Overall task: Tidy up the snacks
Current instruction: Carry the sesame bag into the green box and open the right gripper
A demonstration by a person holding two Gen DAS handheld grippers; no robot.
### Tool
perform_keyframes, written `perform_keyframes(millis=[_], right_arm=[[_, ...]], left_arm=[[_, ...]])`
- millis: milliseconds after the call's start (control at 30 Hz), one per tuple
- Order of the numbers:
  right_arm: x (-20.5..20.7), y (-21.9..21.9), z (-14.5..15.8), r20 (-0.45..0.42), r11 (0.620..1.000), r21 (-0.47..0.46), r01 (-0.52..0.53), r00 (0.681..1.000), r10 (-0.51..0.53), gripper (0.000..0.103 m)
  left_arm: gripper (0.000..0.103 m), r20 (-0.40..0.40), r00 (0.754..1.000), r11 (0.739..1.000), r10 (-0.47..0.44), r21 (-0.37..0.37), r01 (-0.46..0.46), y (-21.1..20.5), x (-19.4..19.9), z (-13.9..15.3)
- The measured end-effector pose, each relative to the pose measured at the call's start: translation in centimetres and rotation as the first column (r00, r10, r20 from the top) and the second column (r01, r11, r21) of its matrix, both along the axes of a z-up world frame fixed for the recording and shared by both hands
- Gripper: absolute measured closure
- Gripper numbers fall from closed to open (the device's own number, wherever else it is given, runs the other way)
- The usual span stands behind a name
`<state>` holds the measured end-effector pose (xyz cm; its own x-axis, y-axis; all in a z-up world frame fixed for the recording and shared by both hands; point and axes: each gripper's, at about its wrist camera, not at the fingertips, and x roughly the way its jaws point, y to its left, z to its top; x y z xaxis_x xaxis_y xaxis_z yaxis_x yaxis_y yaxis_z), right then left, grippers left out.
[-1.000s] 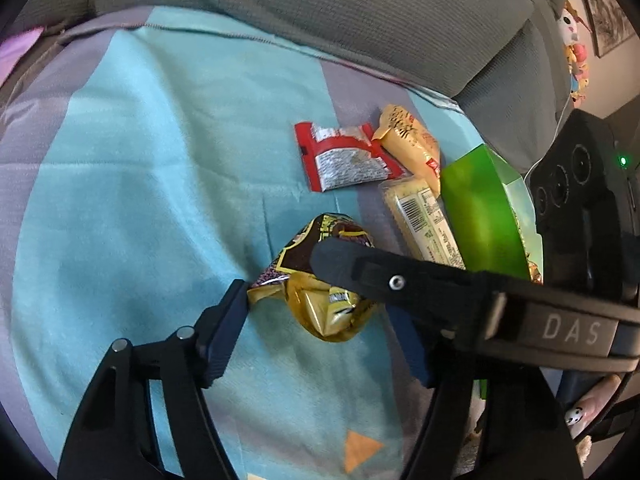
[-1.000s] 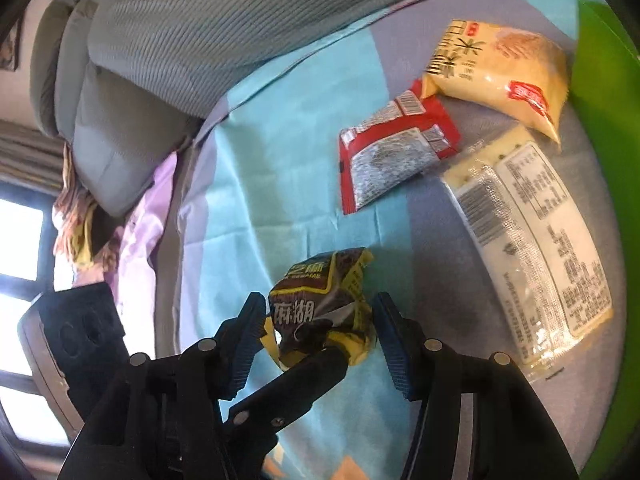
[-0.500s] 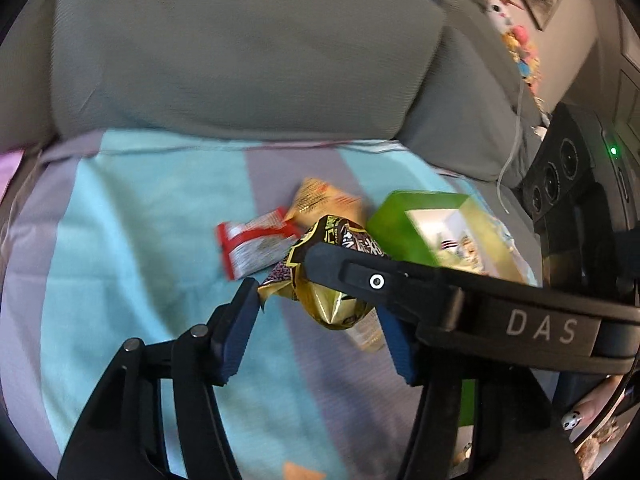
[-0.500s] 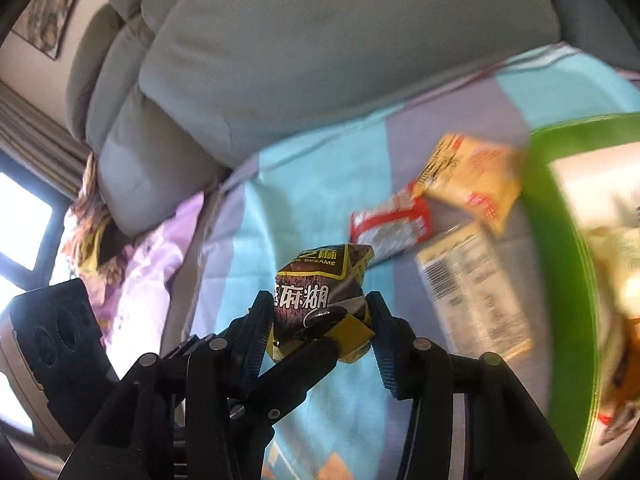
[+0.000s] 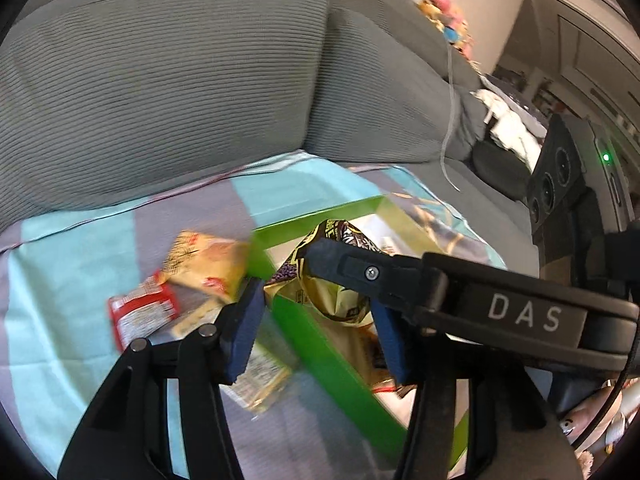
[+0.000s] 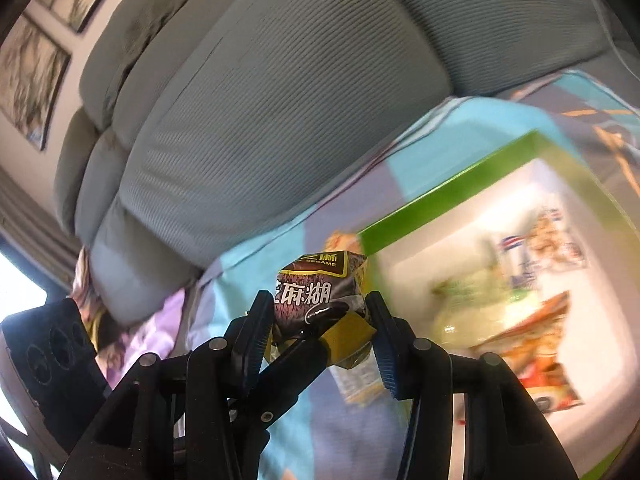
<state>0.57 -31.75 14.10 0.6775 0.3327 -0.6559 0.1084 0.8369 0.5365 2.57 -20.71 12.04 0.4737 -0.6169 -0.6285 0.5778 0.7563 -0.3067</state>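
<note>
I see the black sesame paste packet (image 6: 320, 292) clamped between the blue pads of my right gripper (image 6: 318, 334), pinched at its lower half, with its brown printed face toward the right wrist camera and its yellow-gold bottom corner bulging out below the pads. It is held off the cloth, at the near left edge of the green box (image 6: 452, 190).

In the left wrist view the same packet (image 5: 332, 280) sits between the fingers of my left gripper (image 5: 320, 332), above the green box's (image 5: 320, 352) near rim. The right gripper's finger (image 5: 360, 270), marked DAS, crosses in front of the packet from the right. The left gripper's pads stand apart on either side of the packet; I cannot tell whether they touch it.

The box interior is white and holds several blurred snack bags (image 6: 536, 248), orange and pale green among them; I cannot read them.

Outside the box, on the blue and grey striped cloth (image 5: 80, 280), lie a yellow snack packet (image 5: 208, 266) touching the box's left corner, a red and silver packet (image 5: 140, 314) just beside it, and a pale yellow packet with a barcode (image 5: 260, 384) near the box's left wall, partly hidden behind the left finger.

Grey corduroy sofa cushions (image 5: 168, 88) rise behind the cloth. Framed pictures (image 6: 36, 68) hang on the wall at upper left of the right wrist view.
</note>
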Motion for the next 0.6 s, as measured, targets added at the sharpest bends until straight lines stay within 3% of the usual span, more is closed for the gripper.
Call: perform_keyframes(millis=[333,600], right_arm=[[-1.0,-4.4,-0.7,-0.017,0.987,0.012,0.160,0.987,-0.160,0.052],[-1.3,-6.7,-1.7,-0.065,0.973,0.000,0.231,0.971,-0.230,0.052]], left_arm=[[0.052,-0.026,0.995,0.995,-0.095,-0.002,0.095,-4.0,0.6,-1.0],[0.053,-0.081,0.989,0.992,-0.127,-0.002,0.128,-5.5,1.0,-2.0]])
